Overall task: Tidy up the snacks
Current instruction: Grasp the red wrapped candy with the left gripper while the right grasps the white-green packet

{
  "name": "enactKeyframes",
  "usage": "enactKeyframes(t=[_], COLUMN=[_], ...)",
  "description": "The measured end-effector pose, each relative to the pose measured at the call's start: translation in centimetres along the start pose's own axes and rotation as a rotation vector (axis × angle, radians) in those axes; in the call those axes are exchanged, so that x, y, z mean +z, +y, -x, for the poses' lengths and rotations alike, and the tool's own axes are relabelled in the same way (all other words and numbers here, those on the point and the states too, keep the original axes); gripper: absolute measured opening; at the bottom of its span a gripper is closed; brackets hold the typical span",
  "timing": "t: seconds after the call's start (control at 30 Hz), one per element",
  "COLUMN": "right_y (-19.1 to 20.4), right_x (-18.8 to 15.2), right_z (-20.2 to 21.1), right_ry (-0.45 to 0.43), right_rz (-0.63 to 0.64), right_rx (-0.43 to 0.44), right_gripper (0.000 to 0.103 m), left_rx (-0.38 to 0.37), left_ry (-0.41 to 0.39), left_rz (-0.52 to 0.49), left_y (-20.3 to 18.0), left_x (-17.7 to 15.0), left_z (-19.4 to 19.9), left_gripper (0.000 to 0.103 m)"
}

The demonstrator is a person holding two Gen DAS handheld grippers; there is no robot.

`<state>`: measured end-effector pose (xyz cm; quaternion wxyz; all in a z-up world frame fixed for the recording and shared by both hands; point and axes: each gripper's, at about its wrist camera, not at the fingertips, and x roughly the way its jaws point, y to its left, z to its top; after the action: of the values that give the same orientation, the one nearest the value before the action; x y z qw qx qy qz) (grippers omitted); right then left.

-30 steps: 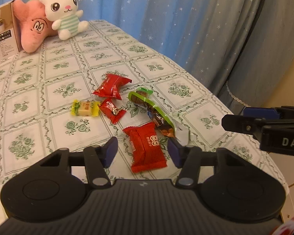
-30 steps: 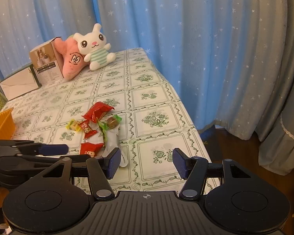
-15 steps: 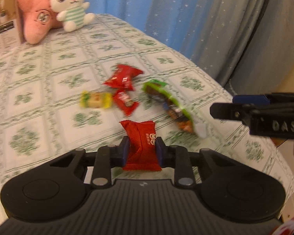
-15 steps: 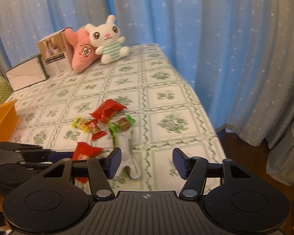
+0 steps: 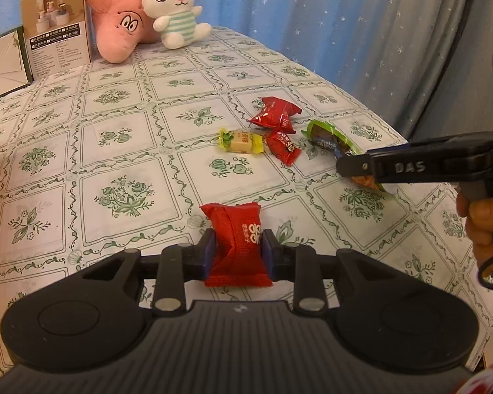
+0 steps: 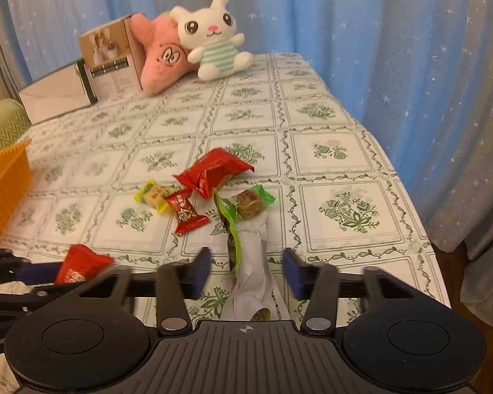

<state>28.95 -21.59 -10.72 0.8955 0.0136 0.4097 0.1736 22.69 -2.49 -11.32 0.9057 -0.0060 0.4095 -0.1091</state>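
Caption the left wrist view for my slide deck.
Left gripper clamps a red snack packet above the floral tablecloth.

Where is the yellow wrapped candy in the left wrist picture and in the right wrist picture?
Left wrist: the yellow candy lies right of centre, just left of a small red candy.
Right wrist: the yellow candy lies left of centre, again left of that small red candy.
Shared landmark: the white rabbit toy at the table's far end.
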Motion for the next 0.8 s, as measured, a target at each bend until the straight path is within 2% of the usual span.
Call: enactKeyframes(t=[0.13, 0.27, 0.43, 0.6, 0.8], right_y=[0.2, 0.4, 0.4, 0.3, 0.6], right_x=[-0.2, -0.4, -1.1, -2.2, -3.0], right_z=[-0.7, -0.7, 0.0, 1.4, 3.4], right_ry=[0.005, 0.001, 0.0, -0.002, -0.002], right_rz=[0.014, 0.031, 0.016, -0.032, -0.071], right_rx=[-0.017, -0.033, -0.031, -0.022, 0.0], right_gripper=[0.04, 0.028, 0.028, 0.027, 0.027], left_rx=[0.013, 0.024, 0.044, 0.065, 0.059], left_ry=[-0.02, -0.022, -0.02, -0.013, -0.014], left_rz=[0.006, 0.014, -0.011, -0.053, -0.036], left_y=[-0.1, 0.0, -0.4, -1.0, -0.8], left_x=[-0.1, 0.0, 0.0, -0.2, -0.4], left_z=[0.1, -0.3, -0.7, -0.5, 1.4], left_gripper=[0.034, 0.037, 0.037, 0.026, 0.023])
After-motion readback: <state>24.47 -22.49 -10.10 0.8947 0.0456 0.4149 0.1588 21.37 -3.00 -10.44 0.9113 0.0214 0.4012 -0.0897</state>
